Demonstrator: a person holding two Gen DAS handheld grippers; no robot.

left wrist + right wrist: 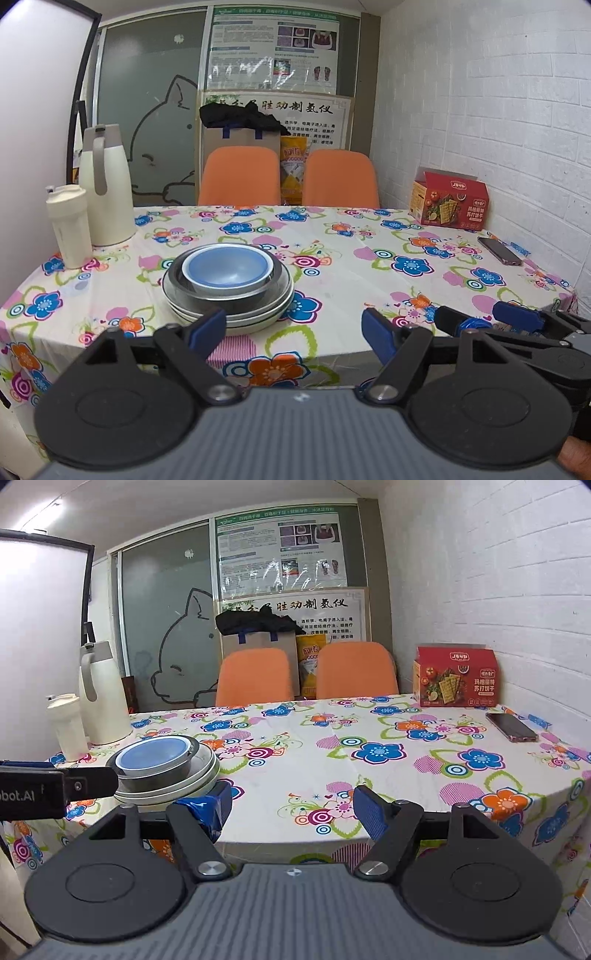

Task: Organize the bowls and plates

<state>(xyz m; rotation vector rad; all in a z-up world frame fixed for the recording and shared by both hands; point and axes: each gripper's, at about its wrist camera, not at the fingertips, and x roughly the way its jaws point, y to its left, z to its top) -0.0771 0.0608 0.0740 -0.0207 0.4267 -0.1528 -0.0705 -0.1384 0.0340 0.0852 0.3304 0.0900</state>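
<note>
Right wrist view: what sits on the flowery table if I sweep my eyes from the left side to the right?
Small cream bottle → tall cream thermos jug → stack of plates and bowls with a blue bowl on top → red cracker box → phone lying flat.

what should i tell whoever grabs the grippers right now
Left gripper: open, empty, held just off the near table edge, facing the stack.
Right gripper: open, empty, beside it to the right.
Stack sits near the table's left front: blue bowl nested in a metal bowl, on pale plates.
Table also holds two flasks, a red box and a phone, all away from the stack.
Done: everything looks stacked in one pile.
Left: possibly nothing; check whether the pile needs moving.
</note>
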